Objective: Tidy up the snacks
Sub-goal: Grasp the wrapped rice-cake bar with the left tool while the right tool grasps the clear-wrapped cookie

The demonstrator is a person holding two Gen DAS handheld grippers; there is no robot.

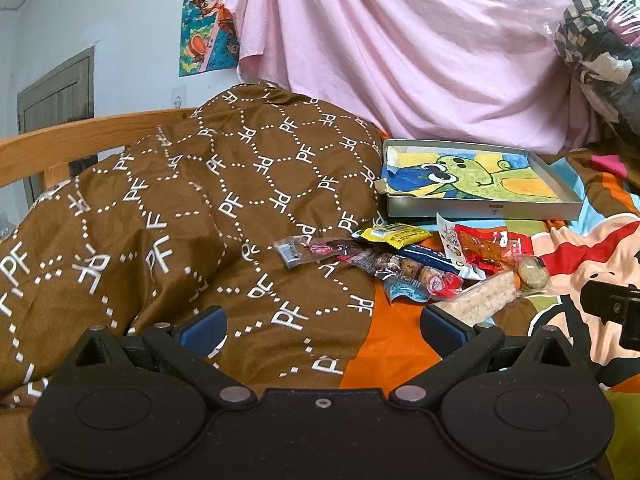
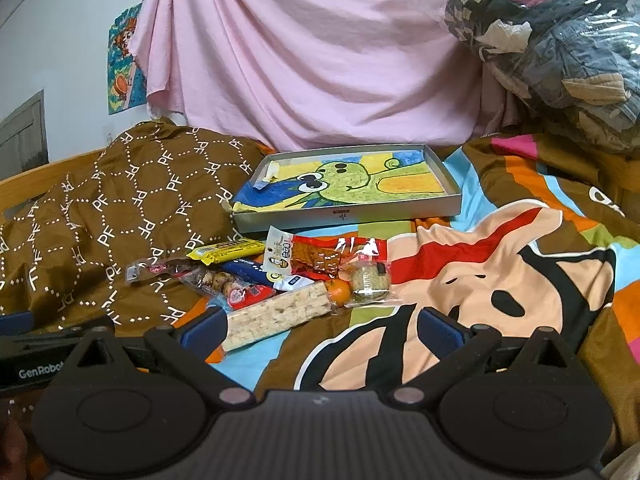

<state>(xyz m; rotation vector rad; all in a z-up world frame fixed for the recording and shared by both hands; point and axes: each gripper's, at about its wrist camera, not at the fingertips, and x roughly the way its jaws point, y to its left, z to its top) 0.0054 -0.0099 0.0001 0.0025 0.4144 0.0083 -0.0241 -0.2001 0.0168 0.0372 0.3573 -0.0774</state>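
Here: both tools, left [image 1: 322,330] and right [image 2: 320,330], wide open, empty; brown quilt [image 1: 180,208] prints "PF".

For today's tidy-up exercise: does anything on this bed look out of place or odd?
Yes. The snack packets lie in a loose overlapping heap on the bedspread, some resting on the brown quilt, while the shallow tray behind them holds no snacks.

Wrapped snacks [image 2: 280,276] lie heaped just before the shallow tray [image 2: 344,212].

Brown monogrammed quilt [image 1: 180,208], pink sheet [image 2: 312,56], wall poster [image 1: 208,20], bagged clothes [image 2: 560,48].
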